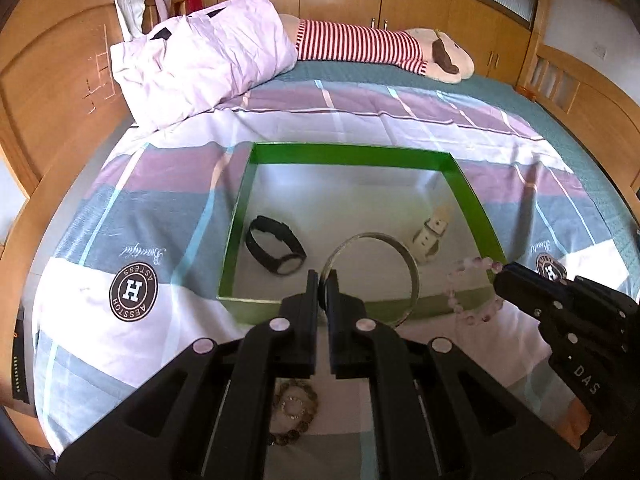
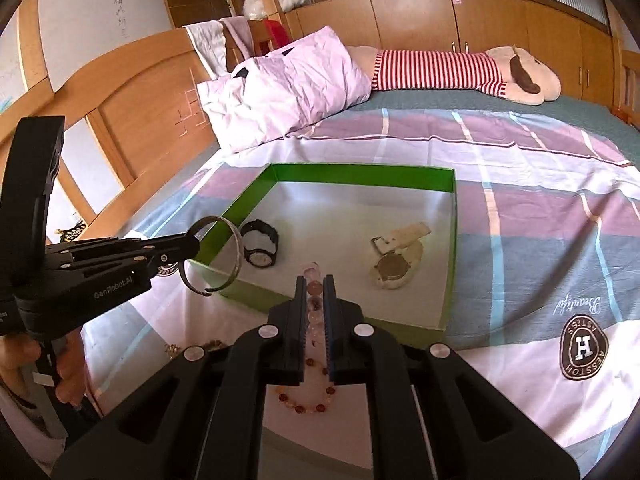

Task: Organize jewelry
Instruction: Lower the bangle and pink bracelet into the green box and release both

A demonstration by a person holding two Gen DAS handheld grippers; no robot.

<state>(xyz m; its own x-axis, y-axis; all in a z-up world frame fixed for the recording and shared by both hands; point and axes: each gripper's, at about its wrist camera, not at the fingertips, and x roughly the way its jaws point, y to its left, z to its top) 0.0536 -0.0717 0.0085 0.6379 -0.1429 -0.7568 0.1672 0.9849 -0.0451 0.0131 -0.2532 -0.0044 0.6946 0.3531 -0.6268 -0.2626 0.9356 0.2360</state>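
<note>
A green open box (image 1: 352,156) (image 2: 360,174) lies on the bed. A black watch (image 1: 276,246) (image 2: 261,243) and a cream watch (image 1: 430,234) (image 2: 396,258) lie inside it. My left gripper (image 1: 323,280) (image 2: 192,242) is shut on a silver bangle (image 1: 400,248) (image 2: 236,248), held above the box's near left edge. My right gripper (image 2: 314,280) (image 1: 500,270) is shut on a pink bead bracelet (image 2: 314,290) (image 1: 460,280), held over the box's near edge. A brown bead bracelet (image 1: 294,408) and an orange bead bracelet (image 2: 308,402) lie on the bedding under the grippers.
A pink pillow (image 1: 200,60) and a striped plush toy (image 1: 380,46) lie at the far end of the bed. A wooden headboard (image 1: 52,80) stands on the left. Wooden cabinets (image 2: 480,20) line the far wall.
</note>
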